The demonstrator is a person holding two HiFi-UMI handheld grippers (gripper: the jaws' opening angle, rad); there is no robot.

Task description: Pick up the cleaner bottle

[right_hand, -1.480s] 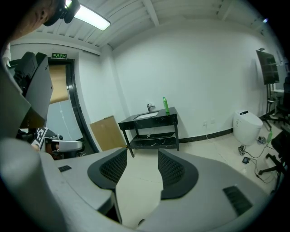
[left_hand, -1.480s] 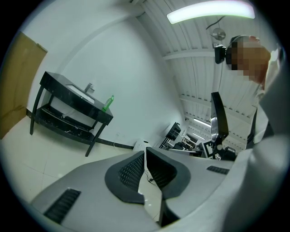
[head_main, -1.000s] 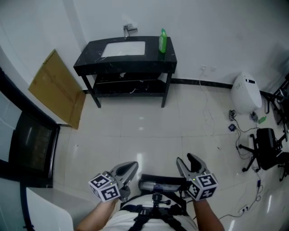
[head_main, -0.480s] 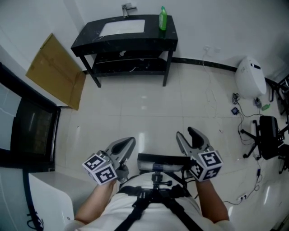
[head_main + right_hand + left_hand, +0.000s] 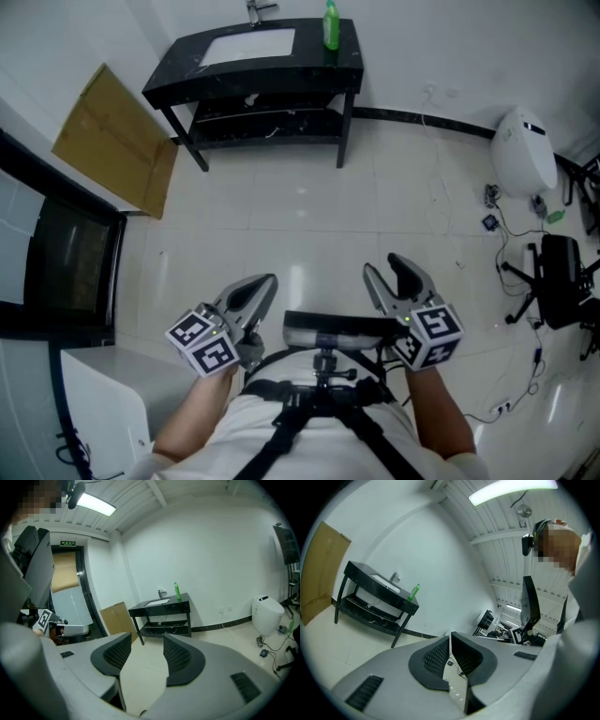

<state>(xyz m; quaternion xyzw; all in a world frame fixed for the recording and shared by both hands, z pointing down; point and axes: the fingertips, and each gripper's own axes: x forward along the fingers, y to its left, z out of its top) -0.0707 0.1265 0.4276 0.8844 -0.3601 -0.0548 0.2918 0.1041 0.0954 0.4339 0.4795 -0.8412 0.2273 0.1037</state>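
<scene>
The green cleaner bottle (image 5: 330, 23) stands on the black tabletop (image 5: 309, 58), right of the sink and toward the back edge, its label too small to read. Bare tiled floor (image 5: 300, 216) lies open in front, with cardboard (image 5: 112, 155) leaning at the left and a black chair (image 5: 553, 281) at the right. The left claw (image 5: 265, 281) looks closed on nothing, and the right claw (image 5: 386, 269) gapes empty.

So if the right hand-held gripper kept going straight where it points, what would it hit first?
Most likely the bare floor, short of the black sink table with the green bottle. Nothing stands between, though depth is unclear.
</scene>
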